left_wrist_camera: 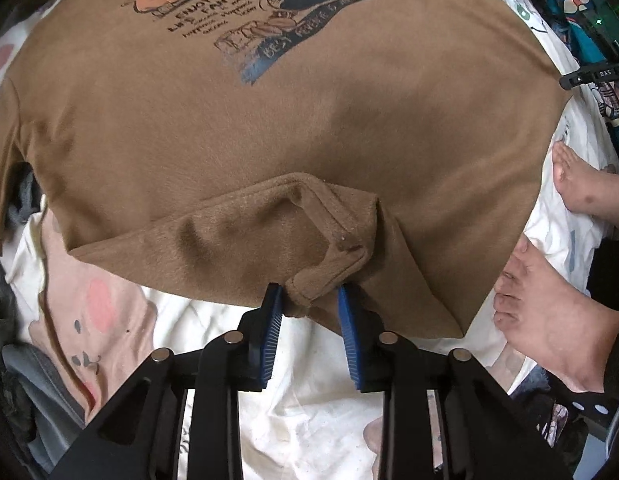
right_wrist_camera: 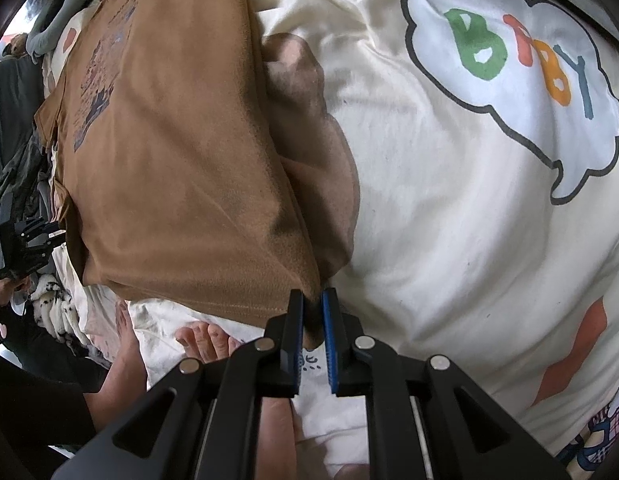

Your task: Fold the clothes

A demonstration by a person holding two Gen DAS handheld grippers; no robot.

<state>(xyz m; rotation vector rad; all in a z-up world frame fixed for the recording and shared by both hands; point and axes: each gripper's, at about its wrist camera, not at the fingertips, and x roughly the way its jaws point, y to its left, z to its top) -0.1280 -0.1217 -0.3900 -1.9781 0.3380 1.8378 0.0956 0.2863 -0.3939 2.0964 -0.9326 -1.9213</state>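
Nearest in the left wrist view, the left hand-held gripper [left_wrist_camera: 309,300] has its blue pads either side of a bunched sleeve hem of the brown T-shirt [left_wrist_camera: 269,120]; the pads stand apart with the fabric wedged between them, so whether it is truly clenched cannot be told. To the right, two bare feet [left_wrist_camera: 549,320] rest on the cream bedsheet [left_wrist_camera: 309,392]. Farther off, the shirt lies spread flat over the bed, its printed graphic [left_wrist_camera: 269,12] at the far edge.

Likewise, in the right wrist view the right hand-held gripper [right_wrist_camera: 312,312] is clenched on the near corner of the shirt's hem, pads almost together. Bare toes [right_wrist_camera: 205,340] show just left of it. Beyond, on the right, the sheet carries a cloud patch reading "BABY" [right_wrist_camera: 517,64].
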